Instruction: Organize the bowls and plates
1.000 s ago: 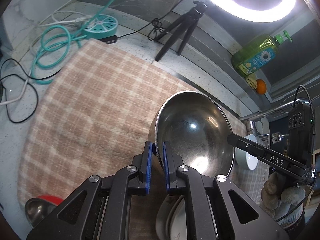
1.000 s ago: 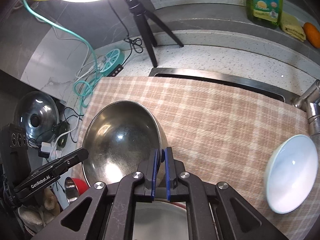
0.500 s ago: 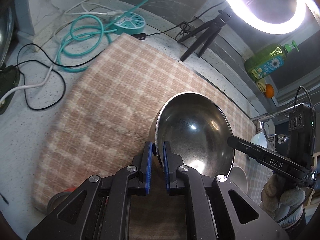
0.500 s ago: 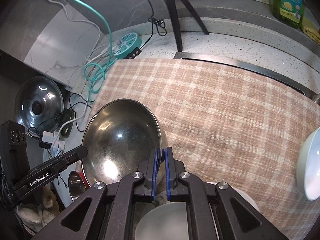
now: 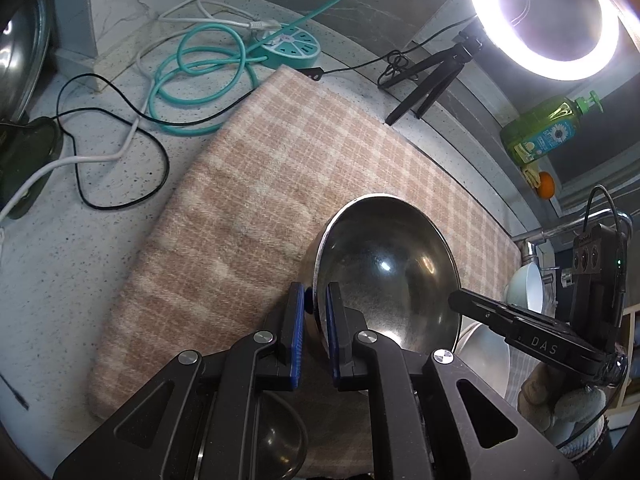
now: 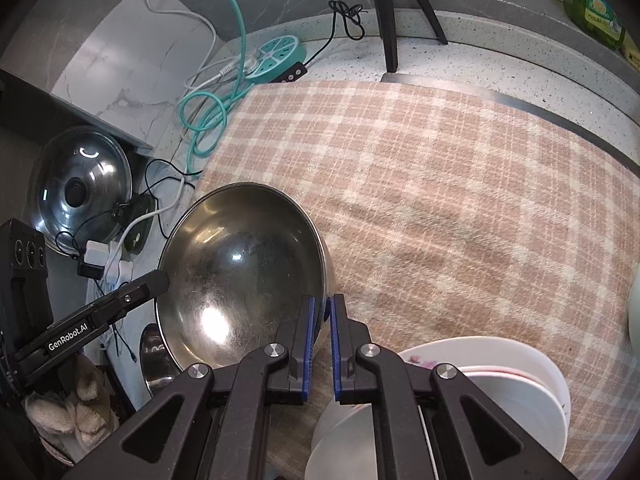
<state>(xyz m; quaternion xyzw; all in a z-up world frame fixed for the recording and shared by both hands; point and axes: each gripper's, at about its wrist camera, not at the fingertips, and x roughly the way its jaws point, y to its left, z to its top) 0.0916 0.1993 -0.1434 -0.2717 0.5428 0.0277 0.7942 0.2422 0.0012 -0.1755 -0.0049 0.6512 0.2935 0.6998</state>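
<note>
A large steel bowl (image 5: 392,272) is held in the air over the plaid cloth (image 5: 280,184) by both grippers. My left gripper (image 5: 316,312) is shut on its left rim. My right gripper (image 6: 322,320) is shut on its right rim; the bowl shows in the right wrist view (image 6: 240,276). Stacked white plates (image 6: 500,384) and a white bowl (image 6: 348,432) lie below my right gripper. A small steel bowl (image 5: 276,436) lies below my left gripper. A pale bowl (image 5: 528,288) sits at the cloth's far right.
A teal power strip (image 5: 292,46) with coiled cables lies left of the cloth. A ring light on a tripod (image 5: 432,80) stands behind it. A green soap bottle (image 5: 540,136) and an orange (image 5: 546,188) sit on the ledge. A pot lid (image 6: 80,184) leans at the left.
Both grippers have carried the steel bowl up and to the left across the cloth. The pale bowl has slid towards the right edge of the right wrist view.
</note>
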